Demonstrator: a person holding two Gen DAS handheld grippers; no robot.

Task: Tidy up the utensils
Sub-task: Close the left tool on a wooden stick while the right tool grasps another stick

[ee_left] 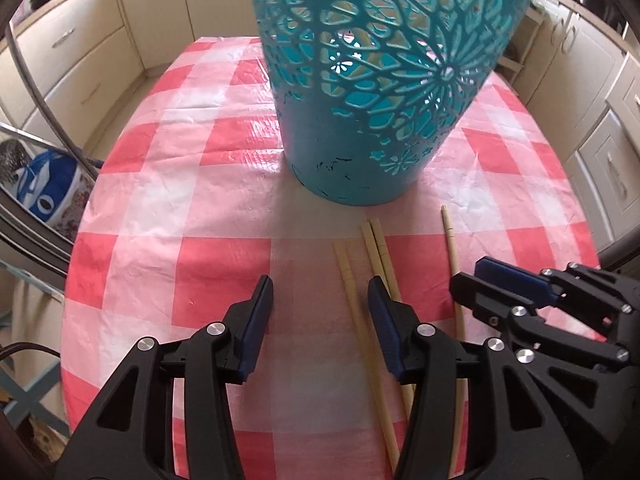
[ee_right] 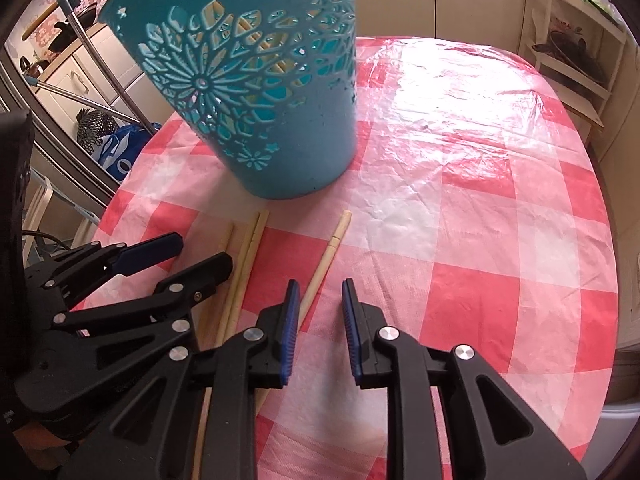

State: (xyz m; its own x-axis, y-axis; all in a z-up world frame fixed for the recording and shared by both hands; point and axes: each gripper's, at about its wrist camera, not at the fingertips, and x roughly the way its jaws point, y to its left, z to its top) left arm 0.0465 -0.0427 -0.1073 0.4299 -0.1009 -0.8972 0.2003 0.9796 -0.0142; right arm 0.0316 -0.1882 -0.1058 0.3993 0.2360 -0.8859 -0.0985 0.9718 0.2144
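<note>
Teal cut-out holder (ee_left: 380, 80) is standing upright mid-table on the red-checked tablecloth (ee_left: 160, 200). Four chopsticks (ee_left: 352, 280) are lying just near of it, side by side. Left gripper (ee_left: 320, 300) is hanging with jaws parted, empty. Right gripper (ee_right: 320, 304) is hovering narrowly parted, empty, beside the rightmost chopstick (ee_right: 320, 268). Cabinets (ee_left: 72, 52) are ringing the table; the right half is lying bare.

The left gripper (ee_left: 320, 292) is held angled steeply downward, its 2 blue-padded fingers (ee_left: 256, 320) spread apart with nothing pressed between them. The right gripper (ee_right: 320, 296) is held close beside it at a similar downward tilt, its 2 fingers (ee_right: 290, 320) parted by a narrower gap, nothing clamped.
</note>
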